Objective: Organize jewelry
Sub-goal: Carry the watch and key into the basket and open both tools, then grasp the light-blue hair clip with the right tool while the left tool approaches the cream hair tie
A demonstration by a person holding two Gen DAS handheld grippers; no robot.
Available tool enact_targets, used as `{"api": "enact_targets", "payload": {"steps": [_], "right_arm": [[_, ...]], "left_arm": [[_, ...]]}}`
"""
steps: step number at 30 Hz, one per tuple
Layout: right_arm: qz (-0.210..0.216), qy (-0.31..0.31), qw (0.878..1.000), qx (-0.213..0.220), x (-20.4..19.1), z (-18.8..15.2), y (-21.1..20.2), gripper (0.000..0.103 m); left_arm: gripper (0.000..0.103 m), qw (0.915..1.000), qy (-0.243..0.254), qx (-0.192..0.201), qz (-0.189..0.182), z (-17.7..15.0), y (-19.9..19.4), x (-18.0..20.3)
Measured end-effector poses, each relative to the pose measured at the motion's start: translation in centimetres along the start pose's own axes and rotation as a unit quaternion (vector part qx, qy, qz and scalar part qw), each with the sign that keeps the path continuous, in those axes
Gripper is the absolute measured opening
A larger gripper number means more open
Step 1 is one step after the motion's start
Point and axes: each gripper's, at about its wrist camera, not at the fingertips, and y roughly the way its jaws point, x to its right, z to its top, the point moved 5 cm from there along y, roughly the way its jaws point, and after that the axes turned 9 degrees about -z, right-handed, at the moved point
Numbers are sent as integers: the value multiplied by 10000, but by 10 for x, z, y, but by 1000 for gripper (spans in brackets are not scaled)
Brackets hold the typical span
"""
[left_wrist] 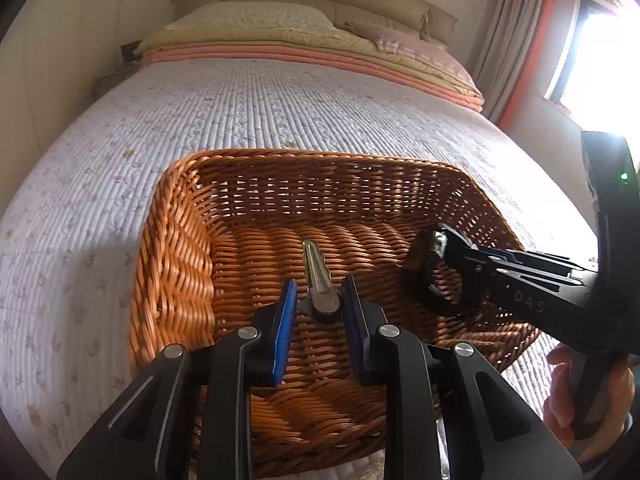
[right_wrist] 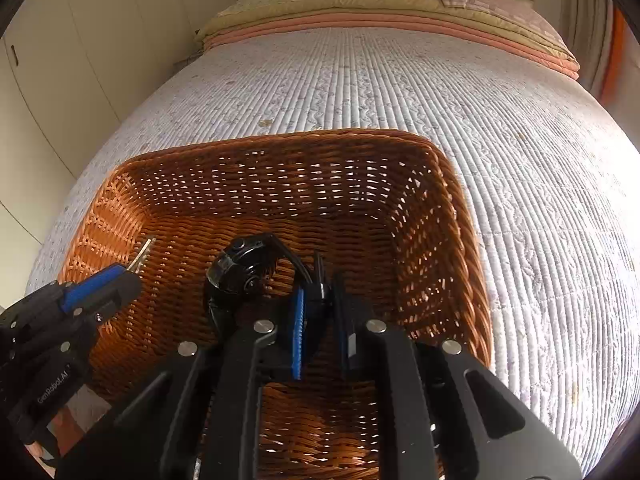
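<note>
A brown wicker basket (left_wrist: 176, 264) (right_wrist: 452, 240) sits on the bed. My left gripper (left_wrist: 318, 292) is over the basket, its jaws slightly apart around a silver metal clip (left_wrist: 318, 280); the clip's tip also shows in the right wrist view (right_wrist: 142, 254). My right gripper (right_wrist: 320, 296) is shut on the strap of a black wristwatch (right_wrist: 236, 270), held inside the basket just above its floor. In the left wrist view the watch (left_wrist: 436, 280) hangs from the right gripper (left_wrist: 444, 240) at the basket's right side.
The basket rests on a white quilted bedspread (left_wrist: 240, 112). Folded blankets and pillows (left_wrist: 304, 40) lie at the head of the bed. Cupboards (right_wrist: 80, 40) stand on the left, a window and curtain (left_wrist: 580, 40) on the right.
</note>
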Motion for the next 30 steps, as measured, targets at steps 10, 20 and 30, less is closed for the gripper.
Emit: {"api": "enact_targets", "payload": {"steps": [10, 20, 30], "right_arm": [[261, 96, 9983, 520, 13, 1, -57, 49], [365, -166, 9918, 1211, 8, -50, -158, 49], [811, -702, 9934, 396, -6, -159, -133, 49]], "left_arm": [[43, 9977, 48, 642, -222, -1, -69, 15], [43, 9923, 18, 1232, -138, -36, -178, 21], [43, 9973, -417, 602, -28, -110, -152, -6]]}}
